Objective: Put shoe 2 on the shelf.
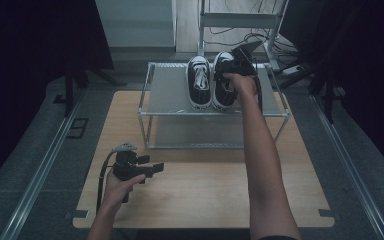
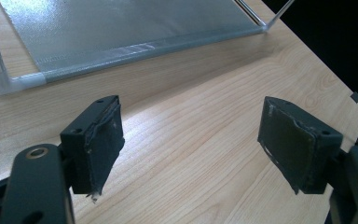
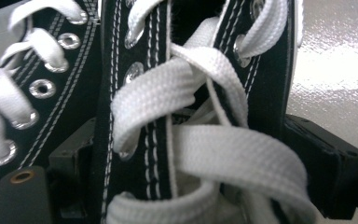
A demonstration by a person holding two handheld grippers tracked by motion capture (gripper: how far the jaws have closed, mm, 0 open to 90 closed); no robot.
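Two black shoes with white laces on the top shelf of a metal rack (image 1: 170,90), upper middle of the high view, side by side, toes toward the bottom of the frame. Rack on a wooden table (image 1: 205,185).

Right gripper (image 1: 227,70) at the far end of an arm stretched up the frame, down over the right-hand shoe (image 1: 222,92). In the right gripper view, right gripper (image 3: 200,172) closed on that shoe (image 3: 135,116) at its laced top: one black jaw at lower left against the shoe's side, the other at lower right against the opposite side, crossed white laces bulging between them. Left-hand shoe (image 1: 199,82) just beside it, touching or nearly so; its eyelets and laces (image 3: 42,79) at the left edge of that view.

Left gripper (image 1: 157,167) at lower left of the high view, held low over the table, well apart from the shoes, pointing right. In the left gripper view, left gripper (image 2: 191,144) wide apart at the jaws, nothing between the worn pads but bare table (image 2: 205,121); rack's lower shelf (image 2: 121,28) across the top of the frame.
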